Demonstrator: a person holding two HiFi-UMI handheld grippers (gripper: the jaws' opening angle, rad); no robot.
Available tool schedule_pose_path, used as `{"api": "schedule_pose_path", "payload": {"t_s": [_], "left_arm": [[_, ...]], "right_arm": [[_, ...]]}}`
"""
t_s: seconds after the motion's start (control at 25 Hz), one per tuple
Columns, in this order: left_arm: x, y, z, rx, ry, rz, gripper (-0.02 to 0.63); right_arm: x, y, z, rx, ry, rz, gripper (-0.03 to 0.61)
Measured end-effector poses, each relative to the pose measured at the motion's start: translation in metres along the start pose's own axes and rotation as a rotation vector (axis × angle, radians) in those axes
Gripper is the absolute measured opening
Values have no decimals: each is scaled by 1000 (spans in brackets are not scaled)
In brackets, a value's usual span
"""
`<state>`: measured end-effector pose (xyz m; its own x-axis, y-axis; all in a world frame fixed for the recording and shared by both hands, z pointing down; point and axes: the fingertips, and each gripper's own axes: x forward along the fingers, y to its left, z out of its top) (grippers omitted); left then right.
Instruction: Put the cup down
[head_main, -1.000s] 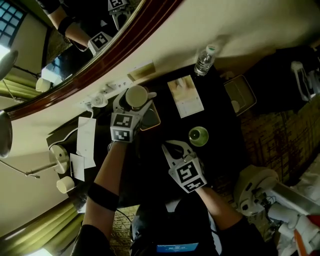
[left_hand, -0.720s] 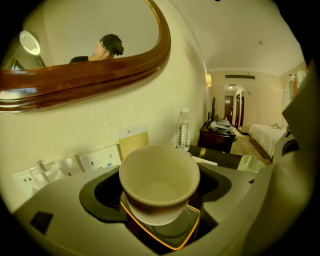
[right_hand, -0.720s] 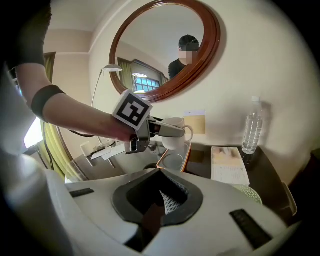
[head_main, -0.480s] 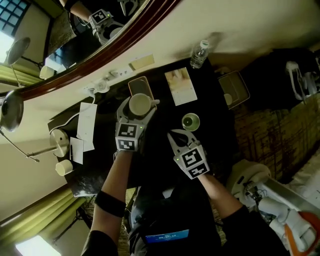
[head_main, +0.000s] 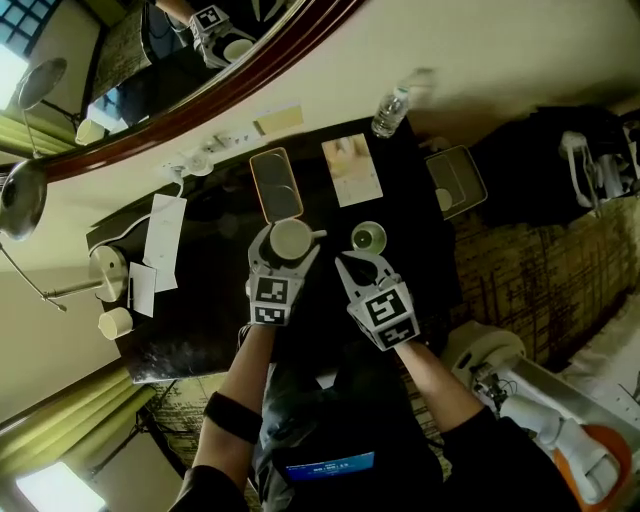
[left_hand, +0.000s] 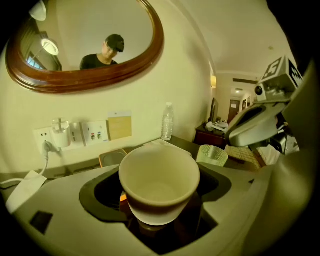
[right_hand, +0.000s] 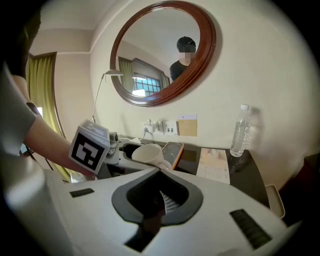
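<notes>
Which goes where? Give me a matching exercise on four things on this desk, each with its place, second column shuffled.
1 white cup
2 water bottle
3 green glass
4 orange-rimmed tray

A upright at the back right corner of the desk
B between the jaws of the left gripper
C just beyond the shut right gripper
D flat, just beyond the cup

Pairs: 1-B, 2-A, 3-C, 4-D

Smooth cream ceramic cup (left_hand: 160, 180), glossy black desk (head_main: 200, 320), clear plastic water bottle (head_main: 388, 112), polished dark wooden mirror frame (left_hand: 85, 84).
</notes>
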<state>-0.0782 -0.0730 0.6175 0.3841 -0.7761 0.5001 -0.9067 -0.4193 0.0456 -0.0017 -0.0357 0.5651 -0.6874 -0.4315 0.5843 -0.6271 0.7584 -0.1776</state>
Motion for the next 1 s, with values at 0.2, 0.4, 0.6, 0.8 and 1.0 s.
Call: {"api": "schedule_pose_path", "payload": {"t_s": [0.2, 0.4, 0.6, 0.8, 1.0], "left_arm": [[3, -19, -18, 21, -1, -15, 423], [8, -28, -33, 30, 5, -10, 423], [11, -34, -45, 34, 23, -7, 423], [13, -33, -48, 36, 17, 0, 425], [15, -35, -49, 17, 31, -5, 450]], "right_arm": [[-4, -5, -3, -9, 2, -8, 15], [-10, -9, -8, -5, -4, -19, 15], [-16, -10, -22, -3, 0, -25, 15], [-22, -11, -28, 0, 13, -30, 15], [-27, -16, -29, -1, 19, -45, 15]]}}
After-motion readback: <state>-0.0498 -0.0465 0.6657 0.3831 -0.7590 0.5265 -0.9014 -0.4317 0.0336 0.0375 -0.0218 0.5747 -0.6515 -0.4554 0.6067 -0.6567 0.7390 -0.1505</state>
